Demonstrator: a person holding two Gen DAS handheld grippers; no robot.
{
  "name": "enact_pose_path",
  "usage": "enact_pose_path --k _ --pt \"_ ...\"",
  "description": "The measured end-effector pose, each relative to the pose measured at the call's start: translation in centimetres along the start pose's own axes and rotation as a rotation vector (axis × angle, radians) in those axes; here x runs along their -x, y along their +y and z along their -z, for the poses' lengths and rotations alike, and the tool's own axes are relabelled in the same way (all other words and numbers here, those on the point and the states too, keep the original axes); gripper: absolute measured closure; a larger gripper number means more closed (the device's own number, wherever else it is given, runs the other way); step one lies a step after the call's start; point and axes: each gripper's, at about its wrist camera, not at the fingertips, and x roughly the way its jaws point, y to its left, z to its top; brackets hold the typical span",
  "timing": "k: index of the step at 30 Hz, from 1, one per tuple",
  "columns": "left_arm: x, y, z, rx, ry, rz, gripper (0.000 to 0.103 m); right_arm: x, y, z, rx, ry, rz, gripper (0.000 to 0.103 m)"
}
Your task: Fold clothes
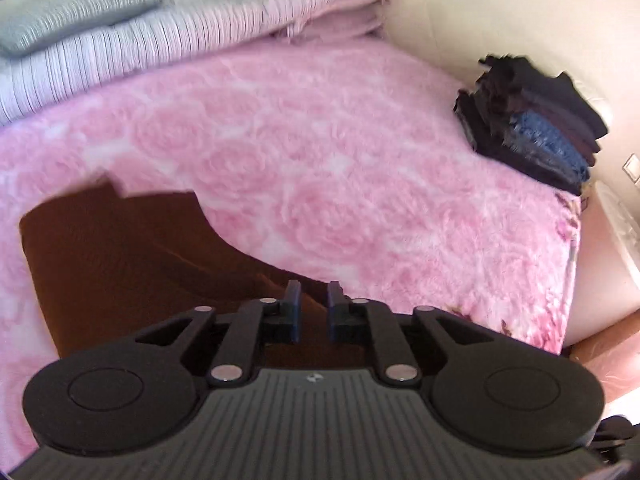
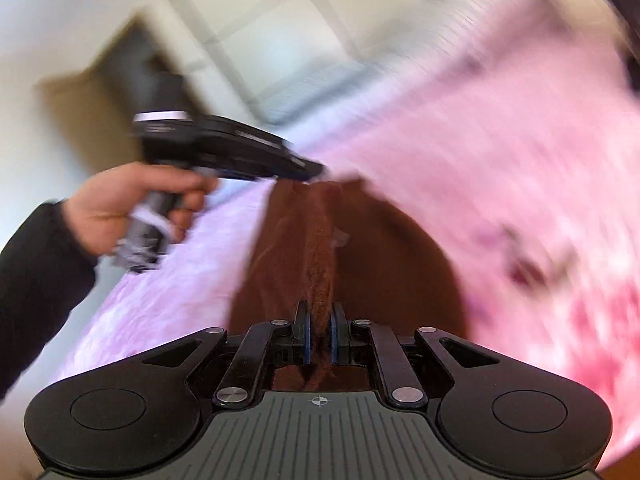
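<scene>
- Right gripper [image 2: 319, 322] sits closest to the lens, jaws clamped on a raised ridge of the brown garment [image 2: 320, 248].
- Over on the left, a bare hand [image 2: 132, 204] aims the left gripper [image 2: 316, 171] at the garment's far edge; from its own camera, those jaws stand slightly apart over brown cloth, gripping nothing I can make out.
- Looks like mid-fold on the pink blanket [image 1: 320, 152]; next, carry the pinched edge across and lay it flat.
- Far right, a stack of folded clothes [image 1: 532, 120] waits; no containers anywhere.
</scene>
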Motion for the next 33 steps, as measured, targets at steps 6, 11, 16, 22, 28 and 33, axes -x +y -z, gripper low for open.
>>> enact_pose_path --k 6,11,16,22,28,33 --pt "3.8 4.5 4.4 -0.039 0.022 -0.095 0.073 -1.3 -3.2 0.6 -0.052 0.079 -0.015 0.095" --pt "6.4 4.0 9.7 -0.129 0.057 -0.117 0.072 -1.4 -3.7 1.0 -0.067 0.132 -0.014 0.092" --pt "9.3 -2.5 16.7 -0.353 0.005 -0.008 0.069 -0.9 -4.0 1.2 -0.069 0.138 -0.005 0.089" --pt "10.6 -9.0 22.6 -0.513 -0.004 0.104 0.064 -1.2 -3.4 0.8 -0.052 0.141 0.019 0.095" --pt "9.3 -11.7 25.5 -0.646 -0.033 -0.043 0.066 3.3 -1.9 -0.6 -0.008 -0.006 -0.006 0.097" --pt "9.5 -11.1 25.7 -0.596 -0.002 -0.007 0.066 2.4 -3.5 0.9 0.016 0.075 0.057 0.097"
